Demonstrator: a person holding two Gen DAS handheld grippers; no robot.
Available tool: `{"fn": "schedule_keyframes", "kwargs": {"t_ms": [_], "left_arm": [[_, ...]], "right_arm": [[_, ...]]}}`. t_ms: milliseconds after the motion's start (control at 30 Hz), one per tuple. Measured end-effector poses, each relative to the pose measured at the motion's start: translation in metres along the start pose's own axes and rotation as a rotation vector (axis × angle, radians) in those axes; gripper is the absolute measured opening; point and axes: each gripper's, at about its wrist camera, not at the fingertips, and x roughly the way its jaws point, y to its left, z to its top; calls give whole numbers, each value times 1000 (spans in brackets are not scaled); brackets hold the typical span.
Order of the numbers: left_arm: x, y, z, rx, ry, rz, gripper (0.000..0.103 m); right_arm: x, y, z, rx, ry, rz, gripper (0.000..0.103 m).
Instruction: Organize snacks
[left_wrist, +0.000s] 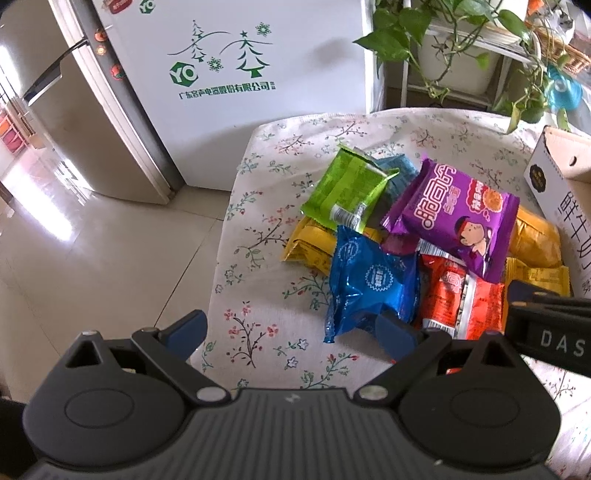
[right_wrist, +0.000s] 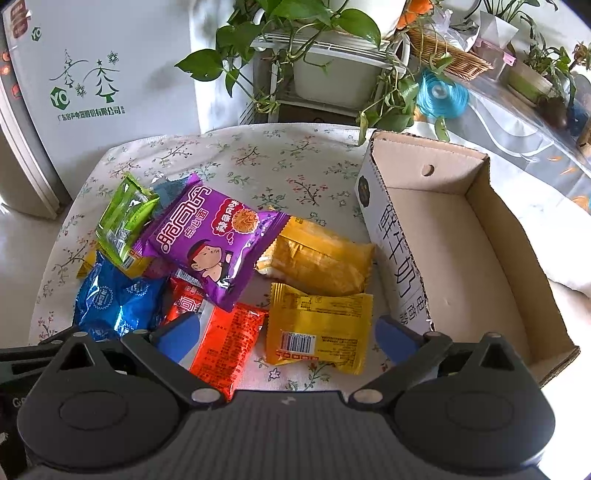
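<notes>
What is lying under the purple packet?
The purple packet overlaps a red packet and the orange packet at its edge. A dark-red scrap peeks out beneath; anything deeper is covered.

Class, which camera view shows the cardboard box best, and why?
The right wrist view: the cardboard box shows its whole open inside, with no snacks in it, and its printed side wall. The left wrist view catches only a cropped corner at the right edge.
</notes>
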Motion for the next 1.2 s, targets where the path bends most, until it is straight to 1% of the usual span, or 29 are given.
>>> {"fn": "schedule_keyframes", "kwargs": {"t_ms": [133,200,233,300,367,433,500,600,700,800,967,1200], "left_arm": [[1,-3,5,41,3,-11,97],[-1,0,11,51,1,-52,97],[-3,3,16,47,-6,-91,98],[-6,12,25,29,-26,-151,99],[-9,19,34,19,-52,-174,99],[-11,26,39,14,-89,-179,99],[-12,32,39,3,-120,-180,99],[-8,41,38,-45,-118,-201,99],[2,50,38,-111,-81,-241,99],[9,52,37,-134,-67,-252,99],[26,46,33,-157,-29,-281,99],[49,25,25,-134,20,-299,99]], "right_arm": [[1,-3,0,5,-5,12,103],[0,-9,1,25,-22,39,103],[-1,-15,3,47,-34,66,103],[-4,-26,5,93,-61,139,103],[-9,-36,6,132,-101,195,103],[-13,-43,5,139,-139,216,103],[-14,-46,4,139,-150,222,103],[-10,-53,2,155,-114,257,103],[-4,-57,-2,183,-67,290,103],[2,-53,-5,197,-22,317,103],[10,-47,-10,231,39,374,103],[14,-44,-12,226,65,378,103]]}}
